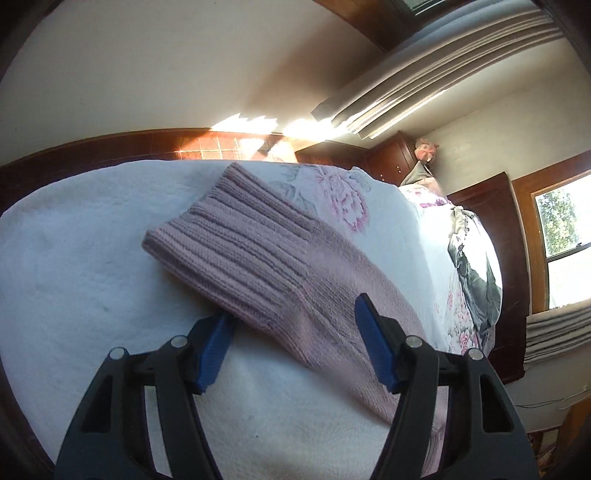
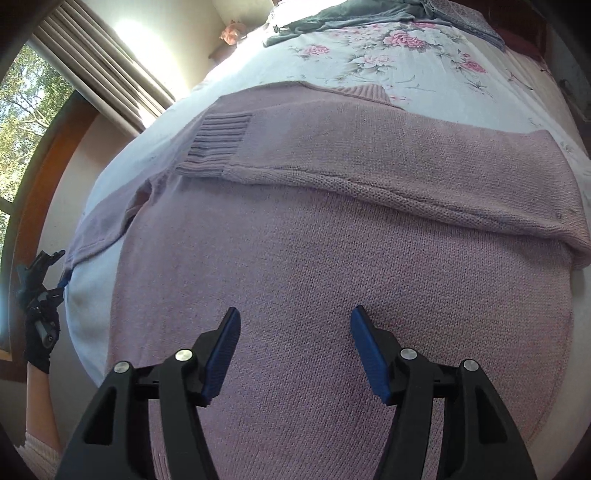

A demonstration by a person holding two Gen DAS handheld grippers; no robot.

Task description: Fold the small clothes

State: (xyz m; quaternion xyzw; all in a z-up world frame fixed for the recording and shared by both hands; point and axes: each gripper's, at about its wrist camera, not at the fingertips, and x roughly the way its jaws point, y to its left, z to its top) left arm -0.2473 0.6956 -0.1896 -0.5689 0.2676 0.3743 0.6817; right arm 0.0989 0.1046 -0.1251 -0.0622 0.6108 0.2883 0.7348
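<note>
A pink knit sweater (image 2: 332, 266) lies flat on the bed. One sleeve (image 2: 369, 158) is folded across its body, with the ribbed cuff (image 2: 218, 144) toward the left. The other sleeve (image 1: 303, 280) stretches out sideways, ending in a ribbed cuff (image 1: 229, 229) on the white blanket. My left gripper (image 1: 293, 310) is open and straddles this sleeve, one blue finger on each side. In the right wrist view, the left gripper (image 2: 55, 266) shows at the far left in a gloved hand (image 2: 38, 332). My right gripper (image 2: 294, 312) is open just over the sweater's body, holding nothing.
A white fleece blanket (image 1: 74, 258) covers the near part of the bed, over a floral bedspread (image 2: 388, 55). A grey garment (image 2: 332, 18) lies crumpled at the far end. A wooden headboard (image 1: 147, 142), a window (image 2: 26, 110) and curtains (image 2: 96, 55) surround the bed.
</note>
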